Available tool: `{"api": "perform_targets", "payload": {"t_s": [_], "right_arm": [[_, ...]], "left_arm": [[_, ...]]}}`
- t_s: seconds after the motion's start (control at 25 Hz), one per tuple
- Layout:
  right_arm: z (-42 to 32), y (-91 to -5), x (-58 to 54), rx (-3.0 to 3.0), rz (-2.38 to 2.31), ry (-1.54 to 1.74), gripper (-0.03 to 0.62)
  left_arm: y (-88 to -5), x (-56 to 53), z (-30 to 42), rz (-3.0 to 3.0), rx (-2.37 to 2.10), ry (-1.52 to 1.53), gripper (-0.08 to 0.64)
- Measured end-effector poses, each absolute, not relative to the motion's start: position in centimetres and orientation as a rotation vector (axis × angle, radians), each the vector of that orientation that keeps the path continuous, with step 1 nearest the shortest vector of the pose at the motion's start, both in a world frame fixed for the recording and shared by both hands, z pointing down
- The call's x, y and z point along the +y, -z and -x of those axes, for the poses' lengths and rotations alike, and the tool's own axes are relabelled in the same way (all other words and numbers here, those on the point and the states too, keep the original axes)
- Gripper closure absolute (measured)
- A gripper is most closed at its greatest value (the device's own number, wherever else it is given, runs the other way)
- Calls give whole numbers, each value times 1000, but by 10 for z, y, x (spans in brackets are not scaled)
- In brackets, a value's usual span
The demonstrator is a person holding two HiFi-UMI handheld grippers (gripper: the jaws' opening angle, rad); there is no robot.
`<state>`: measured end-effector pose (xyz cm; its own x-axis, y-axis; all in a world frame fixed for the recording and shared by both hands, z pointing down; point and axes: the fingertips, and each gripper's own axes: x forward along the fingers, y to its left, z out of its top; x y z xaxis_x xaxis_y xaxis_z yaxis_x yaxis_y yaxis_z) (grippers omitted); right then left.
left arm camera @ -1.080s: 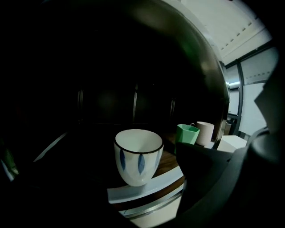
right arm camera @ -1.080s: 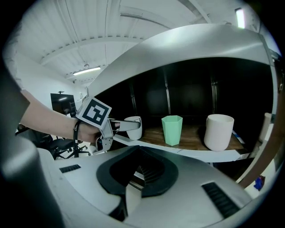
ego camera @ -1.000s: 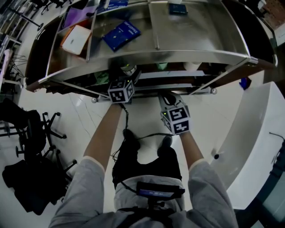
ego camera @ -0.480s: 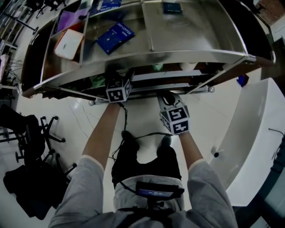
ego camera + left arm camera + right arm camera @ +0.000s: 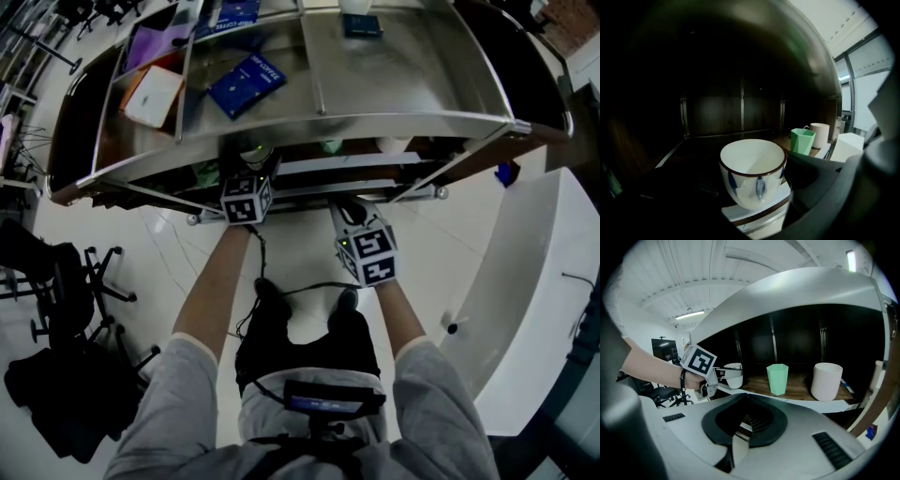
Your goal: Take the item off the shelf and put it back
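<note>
Left gripper view shows the left gripper (image 5: pixel 727 372) squeezing a white cup (image 5: pixel 752 173) with blue marks at the shelf (image 5: pixel 801 389) edge. The right gripper (image 5: pixel 739 437) is closed, holding nothing.

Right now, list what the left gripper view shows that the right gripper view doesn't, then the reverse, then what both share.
Only the left gripper view: the blue marks and brown rim of the bowl, close up in the tongs of the left gripper. Only the right gripper view: that gripper's marker cube, the arm holding it, ceiling lights. Both: the bowl, green cup and white cup.
</note>
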<state>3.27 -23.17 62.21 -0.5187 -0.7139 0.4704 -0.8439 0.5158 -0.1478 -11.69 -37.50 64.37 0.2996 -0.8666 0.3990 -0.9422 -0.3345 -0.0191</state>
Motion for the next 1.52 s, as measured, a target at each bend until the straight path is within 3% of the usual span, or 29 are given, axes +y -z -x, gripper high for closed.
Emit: {"api": "perform_targets", "payload": {"t_s": [0.8, 1.52], "right_arm": [[-34, -523, -168, -2426, -1269, -518, 583], [-49, -501, -122, -2426, -1282, -495, 583]], "left_arm": [[-518, -222, 131, -2351, -1598, -440, 156], [-464, -118, 170, -2327, -1658, -377, 156]]}}
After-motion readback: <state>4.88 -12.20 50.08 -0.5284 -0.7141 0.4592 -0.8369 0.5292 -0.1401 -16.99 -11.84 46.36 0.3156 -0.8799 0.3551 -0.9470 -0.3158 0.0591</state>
